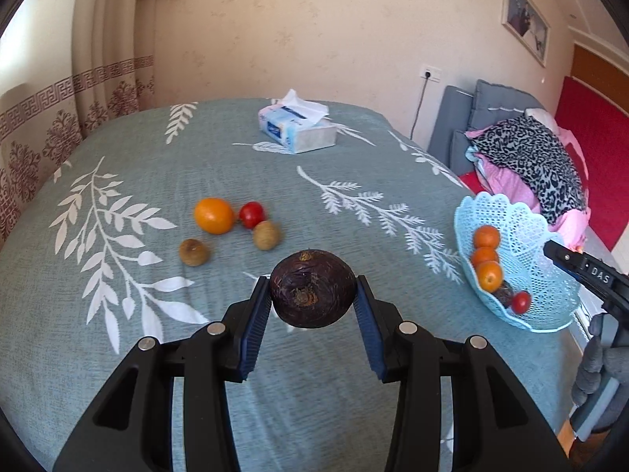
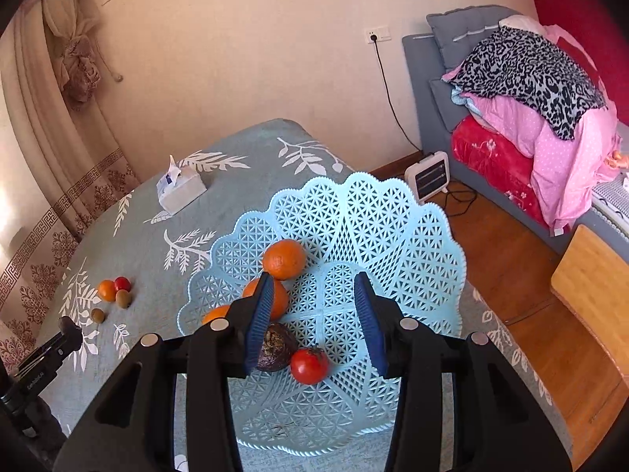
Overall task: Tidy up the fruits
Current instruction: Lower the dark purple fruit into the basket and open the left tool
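Note:
My left gripper (image 1: 313, 289) is shut on a dark purple round fruit (image 1: 312, 289) and holds it above the table. Beyond it lie an orange (image 1: 214, 215), a red tomato (image 1: 252, 214) and two brown kiwis (image 1: 267, 235) (image 1: 194, 252). The light blue lattice basket (image 1: 523, 244) stands at the right and holds three oranges (image 1: 486, 236), a tomato (image 1: 521, 302) and a dark fruit. My right gripper (image 2: 318, 314) is open over the basket (image 2: 393, 236), above an orange (image 2: 284, 259), a dark fruit (image 2: 275, 348) and a tomato (image 2: 309, 365).
A tissue box (image 1: 297, 129) sits at the table's far side on the teal leaf-print cloth (image 1: 137, 314). A bed with piled blankets (image 2: 530, 90) and a small heater (image 2: 427, 175) stand to the right; a wooden board (image 2: 593, 287) is near the table's right edge.

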